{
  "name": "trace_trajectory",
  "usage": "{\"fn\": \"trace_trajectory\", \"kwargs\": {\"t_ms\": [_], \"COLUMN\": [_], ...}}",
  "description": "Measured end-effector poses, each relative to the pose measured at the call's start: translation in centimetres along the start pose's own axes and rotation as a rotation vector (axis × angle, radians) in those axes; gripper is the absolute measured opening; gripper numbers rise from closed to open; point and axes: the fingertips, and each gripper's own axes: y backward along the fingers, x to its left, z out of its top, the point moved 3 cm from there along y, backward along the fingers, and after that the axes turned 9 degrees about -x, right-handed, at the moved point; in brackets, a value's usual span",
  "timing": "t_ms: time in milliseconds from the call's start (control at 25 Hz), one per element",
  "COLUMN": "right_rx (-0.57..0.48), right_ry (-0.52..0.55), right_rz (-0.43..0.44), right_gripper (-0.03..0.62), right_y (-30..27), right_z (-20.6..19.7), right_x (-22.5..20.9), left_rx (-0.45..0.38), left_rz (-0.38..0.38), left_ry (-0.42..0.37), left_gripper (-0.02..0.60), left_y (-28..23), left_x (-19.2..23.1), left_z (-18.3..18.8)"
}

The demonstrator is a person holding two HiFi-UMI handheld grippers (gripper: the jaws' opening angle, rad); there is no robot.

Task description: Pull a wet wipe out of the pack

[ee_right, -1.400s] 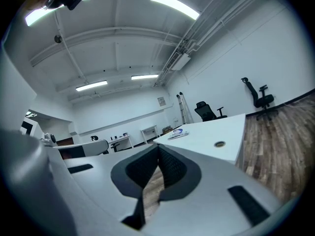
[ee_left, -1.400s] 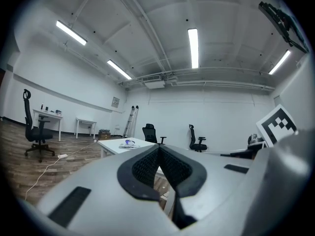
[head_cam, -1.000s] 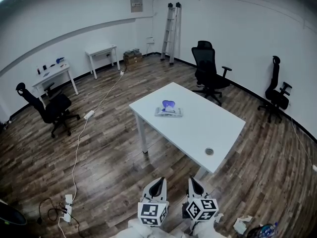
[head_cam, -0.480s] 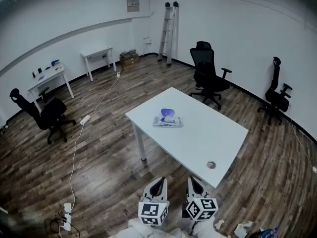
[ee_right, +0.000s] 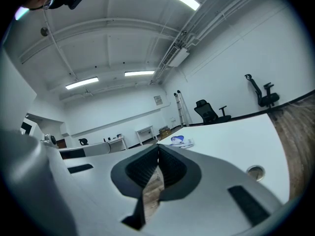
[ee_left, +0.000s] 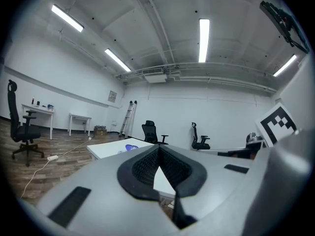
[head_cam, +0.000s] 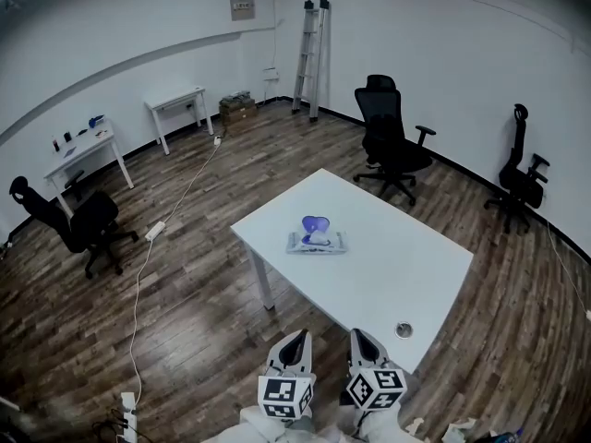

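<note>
My left gripper point(head_cam: 295, 337) has its jaws pressed together at the tips with nothing between them. My right gripper point(head_cam: 356, 334), just beside it at three o'clock, is closed the same way and holds nothing either. Both sit short of the near corner of the white table point(head_cam: 420, 275), touching nothing. The pack of wet wipes point(head_cam: 317, 239) lies flat on the tabletop well apart from my fingertips, at about twelve o'clock from them, with a blue wipe or flap standing up from its top. A round cable hole point(head_cam: 404, 329) is at one o'clock, near the table's edge.
</note>
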Motion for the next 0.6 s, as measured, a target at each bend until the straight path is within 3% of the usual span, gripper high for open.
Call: {"fn": "trace_trajectory", "kwargs": {"t_ms": [600], "right_rx": [-0.002], "right_ry": [-0.005], "right_rz": [-0.01], "right_gripper": [0.009], "right_y": [-7.4], "right_z": [0.6], "right_x": [-0.9], "left_rx": [0.013], "left_rz": [-0.025], "left_ry": [0.004], "left_gripper": [0.0], "left_y": [-6.3], "left_x": [4.0], "left_z": [-0.5]}}
